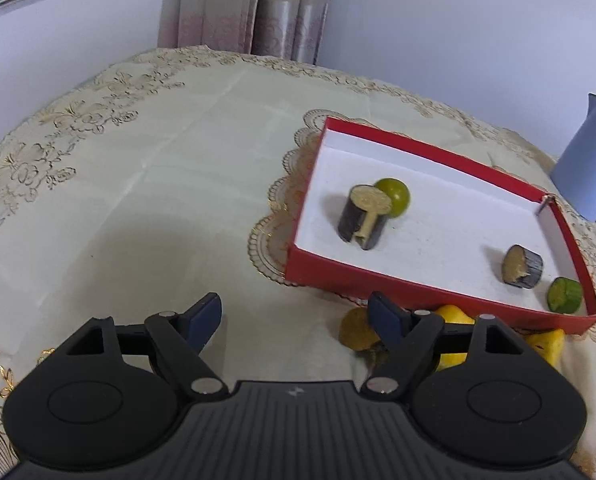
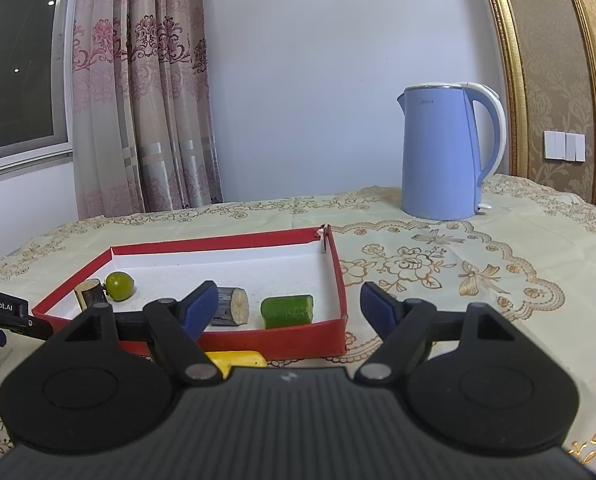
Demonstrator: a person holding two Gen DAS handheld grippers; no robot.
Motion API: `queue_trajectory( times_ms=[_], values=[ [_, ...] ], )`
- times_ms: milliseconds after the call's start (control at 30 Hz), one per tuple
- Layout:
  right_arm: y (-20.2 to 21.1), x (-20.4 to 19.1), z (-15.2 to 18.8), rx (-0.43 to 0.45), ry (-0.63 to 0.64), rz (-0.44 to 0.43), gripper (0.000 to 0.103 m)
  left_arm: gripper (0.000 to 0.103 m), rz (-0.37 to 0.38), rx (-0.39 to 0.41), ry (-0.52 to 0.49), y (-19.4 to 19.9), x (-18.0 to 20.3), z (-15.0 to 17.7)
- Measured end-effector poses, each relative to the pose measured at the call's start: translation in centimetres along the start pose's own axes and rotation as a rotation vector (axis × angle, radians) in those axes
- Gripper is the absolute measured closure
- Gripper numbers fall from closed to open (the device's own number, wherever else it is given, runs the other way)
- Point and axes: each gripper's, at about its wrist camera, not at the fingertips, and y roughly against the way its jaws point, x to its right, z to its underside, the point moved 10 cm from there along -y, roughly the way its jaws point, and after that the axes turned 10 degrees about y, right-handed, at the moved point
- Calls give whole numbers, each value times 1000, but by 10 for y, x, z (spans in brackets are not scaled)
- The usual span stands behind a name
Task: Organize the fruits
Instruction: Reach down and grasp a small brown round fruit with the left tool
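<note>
Claws (image 1: 294,316) (image 2: 288,304) agape, tilted tableward

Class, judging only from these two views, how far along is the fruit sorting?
Done: the red box holds four pieces: a green ball, two dark cut chunks and a cucumber piece. In hand: nothing; the left gripper and right gripper are open. Left: yellow pieces and a brownish fruit lie outside the box.

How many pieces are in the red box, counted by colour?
Green: 2, a round fruit and a cut chunk
Dark-skinned: 2, an upright piece and one lying down
Total: 4 in the red box
</note>
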Motion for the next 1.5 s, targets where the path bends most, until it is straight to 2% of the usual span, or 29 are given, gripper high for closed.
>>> queue_trajectory(
  times_ms=[100,233,433,600,867,1100,1133,1167,1233,1333,1500],
  values=[
    [0,1,0,0,-4,-2,25,23,3,-1,8,2,-1,-1],
    [0,1,0,0,-4,-2,25,21,-32,2,-2,0,-5,-3],
    [0,1,1,0,-5,-1,25,21,86,-47,56,-2,4,0],
    [-1,1,1,0,-6,-2,25,21,62,-47,33,-10,9,3],
    [0,1,2,-1,-7,-2,25,22,66,-33,13,-8,14,5],
    [-1,1,2,-5,-11,-2,25,26,59,-36,56,-16,11,-1],
    [-1,1,2,-5,-11,-2,25,36,63,-33,48,-15,13,-1],
    [-1,1,2,-4,-12,-1,24,52,66,-32,32,-13,14,1],
    [-1,2,2,-5,-14,-1,24,61,83,-57,22,-12,18,5],
    [-2,3,3,-7,-17,0,23,62,80,-64,-2,-9,21,9],
    [-1,3,3,-5,-19,1,23,63,98,-81,13,-7,19,10]
  ],
)
